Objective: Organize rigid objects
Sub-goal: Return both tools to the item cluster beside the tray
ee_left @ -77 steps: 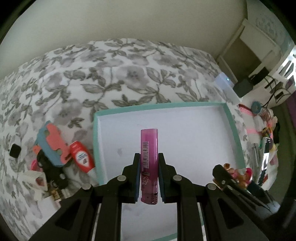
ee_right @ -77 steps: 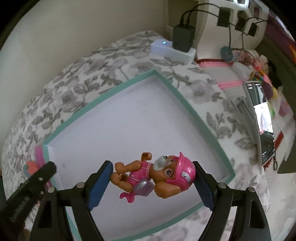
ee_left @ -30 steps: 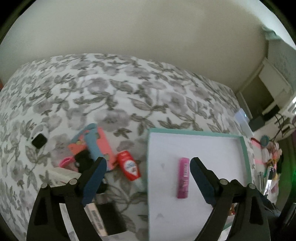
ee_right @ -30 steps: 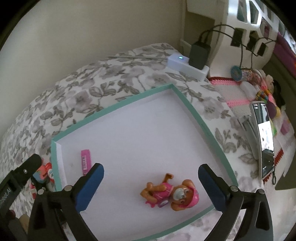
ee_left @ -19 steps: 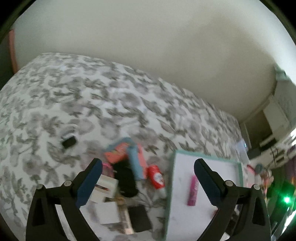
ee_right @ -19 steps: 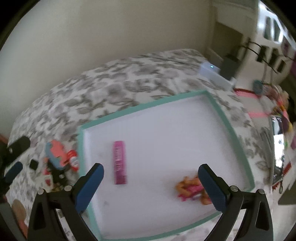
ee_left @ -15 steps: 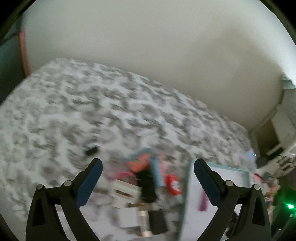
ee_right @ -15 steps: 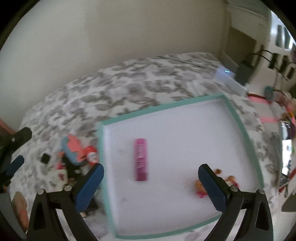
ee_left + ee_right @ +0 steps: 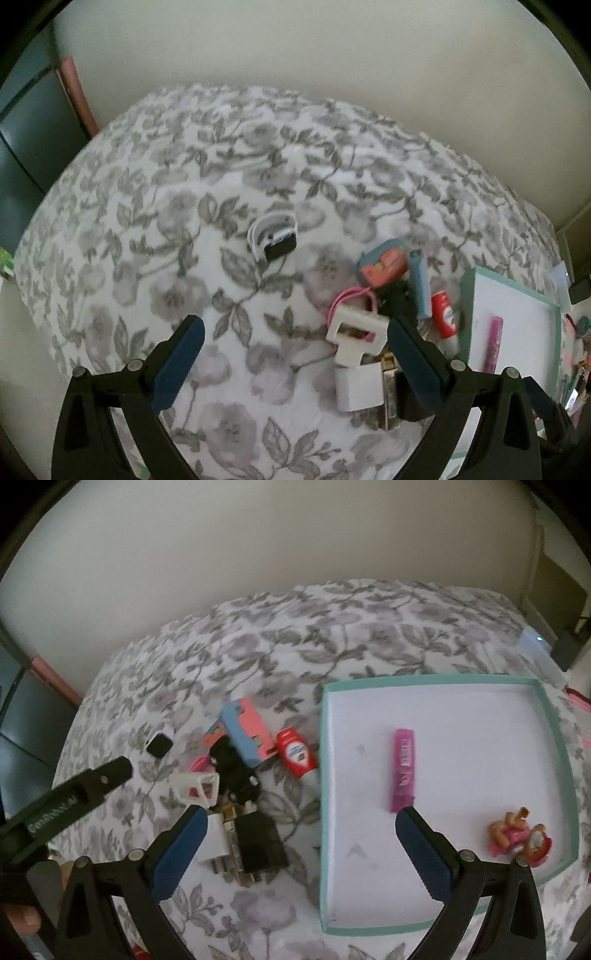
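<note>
Now both grippers tilt steeply down over the bed
Left gripper and right gripper gape empty; pink tube lies lengthwise just beyond the right gripper's right finger

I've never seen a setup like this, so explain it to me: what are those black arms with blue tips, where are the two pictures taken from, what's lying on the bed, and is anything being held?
They are handheld two-finger grippers, one in each of a person's hands, each with a fisheye camera looking along its fingers. One picture is from the left gripper, the other from the right gripper. Both are open and hold nothing. On the floral bedspread sits a teal-rimmed tray holding a pink tube and a toy pup. Beside it lies a pile of small items waiting to be sorted.
</note>
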`<state>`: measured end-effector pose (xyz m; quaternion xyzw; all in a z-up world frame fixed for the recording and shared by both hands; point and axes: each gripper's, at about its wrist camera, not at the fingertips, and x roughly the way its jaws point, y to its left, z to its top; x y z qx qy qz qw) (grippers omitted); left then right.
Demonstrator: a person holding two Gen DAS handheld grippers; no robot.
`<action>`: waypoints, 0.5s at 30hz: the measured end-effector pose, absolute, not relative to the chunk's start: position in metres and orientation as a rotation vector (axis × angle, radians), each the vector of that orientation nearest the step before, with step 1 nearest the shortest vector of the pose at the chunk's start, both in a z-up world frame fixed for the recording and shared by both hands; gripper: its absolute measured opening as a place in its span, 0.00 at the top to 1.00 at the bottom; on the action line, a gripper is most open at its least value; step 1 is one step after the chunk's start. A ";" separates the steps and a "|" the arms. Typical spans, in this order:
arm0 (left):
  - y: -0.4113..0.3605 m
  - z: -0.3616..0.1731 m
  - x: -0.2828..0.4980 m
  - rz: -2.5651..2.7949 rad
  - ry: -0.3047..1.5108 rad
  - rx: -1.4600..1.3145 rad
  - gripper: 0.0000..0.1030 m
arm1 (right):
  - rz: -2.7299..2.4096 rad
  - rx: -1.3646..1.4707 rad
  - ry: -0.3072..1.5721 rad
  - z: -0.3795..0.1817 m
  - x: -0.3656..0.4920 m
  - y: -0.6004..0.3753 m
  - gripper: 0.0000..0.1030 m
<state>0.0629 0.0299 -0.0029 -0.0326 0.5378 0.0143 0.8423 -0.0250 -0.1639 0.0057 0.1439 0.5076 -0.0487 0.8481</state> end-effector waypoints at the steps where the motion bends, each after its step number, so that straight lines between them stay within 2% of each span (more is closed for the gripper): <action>1: 0.033 -0.006 0.063 0.034 1.149 -0.078 0.04 | -0.096 0.302 1.076 0.004 -0.024 -0.162 0.00; 9: 0.042 -0.034 0.062 0.032 1.239 -0.132 0.04 | -0.058 0.300 1.162 -0.020 -0.017 -0.151 0.01; 15: 0.039 -0.043 0.062 0.008 1.273 -0.154 0.04 | -0.048 0.280 1.202 -0.031 -0.016 -0.143 0.13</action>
